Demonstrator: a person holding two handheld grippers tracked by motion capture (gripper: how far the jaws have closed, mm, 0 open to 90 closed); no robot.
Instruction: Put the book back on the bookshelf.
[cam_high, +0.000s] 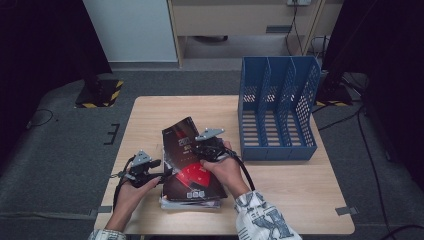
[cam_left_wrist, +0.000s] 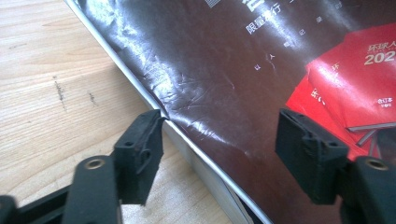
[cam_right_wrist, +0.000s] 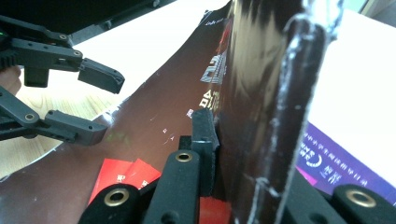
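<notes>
The glossy dark brown magazine with a red graphic on its cover (cam_high: 189, 160) is located on top of a short stack of magazines (cam_high: 190, 202) at the near edge of the light wooden table (cam_high: 280, 200), to the left of the blue perforated plastic file rack with three slots (cam_high: 277, 107). Its right side is raised off the stack, so that the cover is tilted and partly curled.

The right gripper (cam_high: 209, 150) is clamped on the magazine's raised edge; in the right gripper view, the jaws are closed tight on the thin glossy cover (cam_right_wrist: 261, 93). The left gripper (cam_high: 159, 170) is held at the magazine's left edge with its jaws spread apart. In the left gripper view, one pad (cam_left_wrist: 140, 144) is set just at the edge (cam_left_wrist: 196, 154) and the other (cam_left_wrist: 310, 154) is over the cover, so nothing is gripped.

The long axis of the magazine is directed away from the person, with the far end angled slightly to the left, away from the file rack. The title end is at the far side and the red graphic is at the near side.

Risks are judged as follows. Because only a thin edge is pinched, the slick cover may slip out or tear. Because the left side is unsupported, the magazine may sag, fan open or drag the stack beneath it. Creasing is likely if the curl is tightened
</notes>
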